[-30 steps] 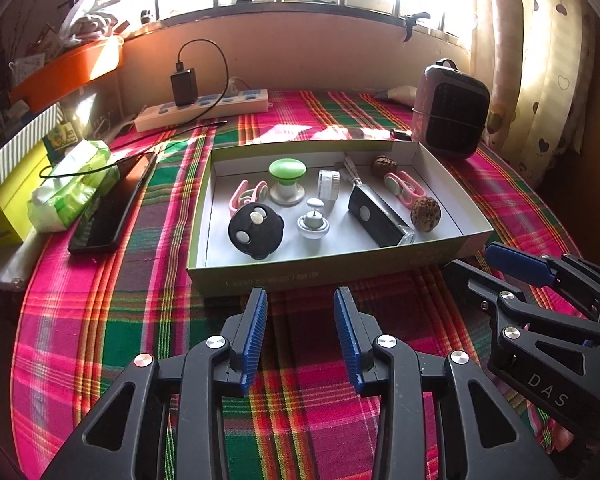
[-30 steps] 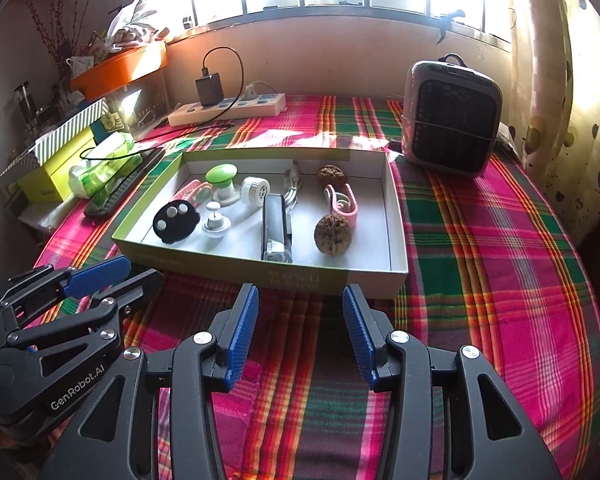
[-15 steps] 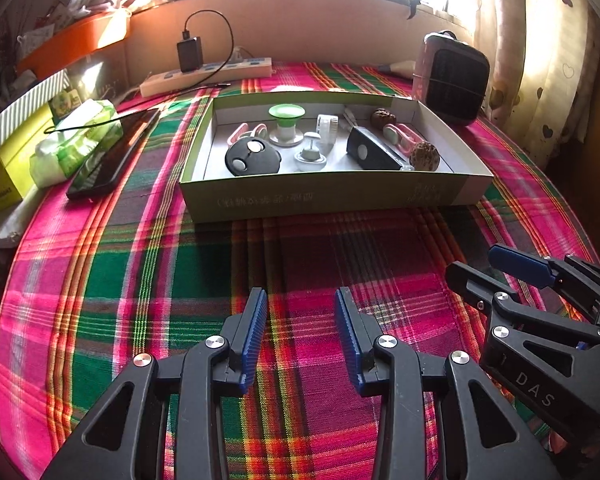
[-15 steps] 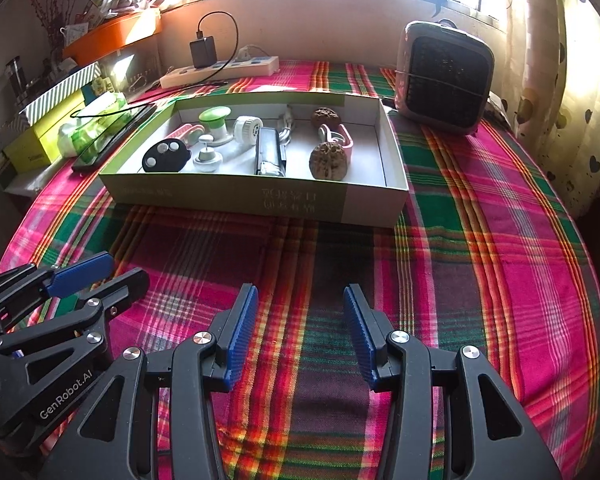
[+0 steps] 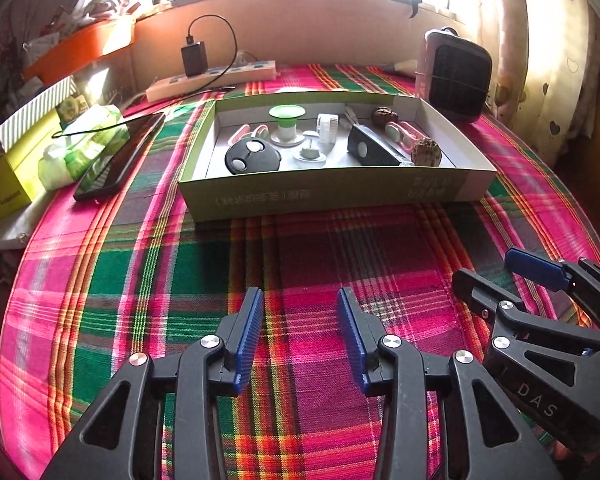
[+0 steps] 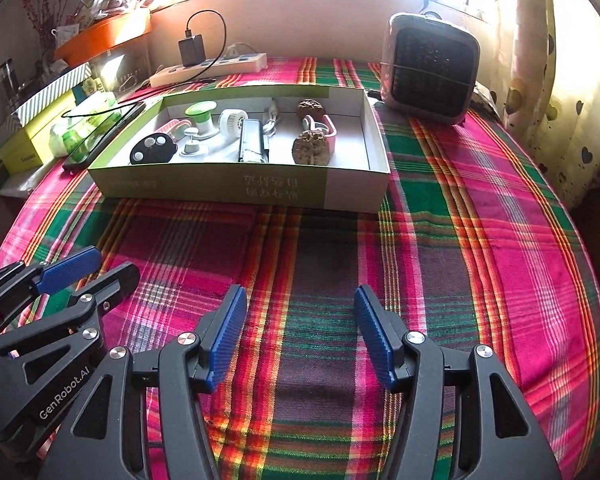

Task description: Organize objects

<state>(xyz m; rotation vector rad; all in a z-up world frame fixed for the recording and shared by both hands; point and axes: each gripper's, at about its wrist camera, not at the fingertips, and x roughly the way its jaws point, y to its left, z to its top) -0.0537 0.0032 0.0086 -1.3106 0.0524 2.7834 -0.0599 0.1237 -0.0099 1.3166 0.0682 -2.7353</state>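
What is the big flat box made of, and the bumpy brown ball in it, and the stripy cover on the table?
Box: probably cardboard, with thin straight walls, a matte white inside and printed green outside.
Bumpy ball: looks like a walnut shell, wrinkled, dull brown and hard-looking.
Cover: woven cloth, plaid pink, green and orange; the thread weave shows up close.

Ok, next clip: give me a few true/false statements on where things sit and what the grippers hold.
1. The left gripper grips a walnut. False: nothing lies between its opening jaws.
2. The black key fob lies inside the shallow box. True.
3. The small heater stands inside the box. False: it stands on the plaid cloth behind the box's far right corner.
4. The right gripper holds nothing as its jaws open. True.
5. A phone lies left of the box. True.
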